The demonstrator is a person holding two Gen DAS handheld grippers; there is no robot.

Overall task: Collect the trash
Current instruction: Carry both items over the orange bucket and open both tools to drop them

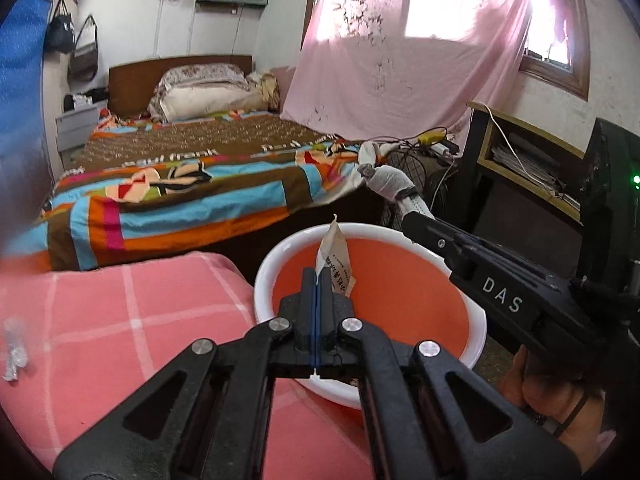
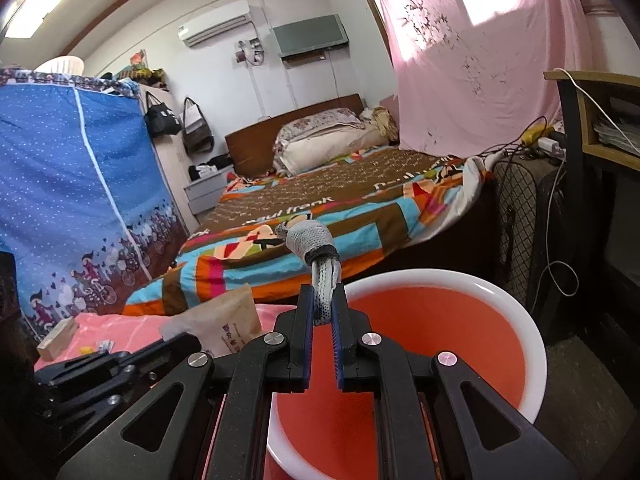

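An orange basin with a white rim (image 1: pixel 264 276) (image 2: pixel 520 312) stands on a pink checked cloth. My left gripper (image 1: pixel 318 276) is shut on a beige paper packet (image 1: pixel 336 256) with printed text and holds it upright over the basin. In the right wrist view the packet (image 2: pixel 228 320) shows at the left, beside the basin. My right gripper (image 2: pixel 323 296) is shut on a grey-white rolled piece of mesh cloth (image 2: pixel 312 240), which sticks up over the basin's far rim. From the left wrist view, the right gripper (image 1: pixel 412 220) comes in from the right with that cloth (image 1: pixel 390 182).
The pink checked cloth (image 1: pixel 120 312) carries small foil scraps (image 1: pixel 14 356) and a small block (image 2: pixel 56 338). A bed with a colourful cover (image 2: pixel 340 216) lies behind. A blue fabric wardrobe (image 2: pixel 72 184) stands left. A fan grille with cables (image 2: pixel 520 216) and a desk stand right.
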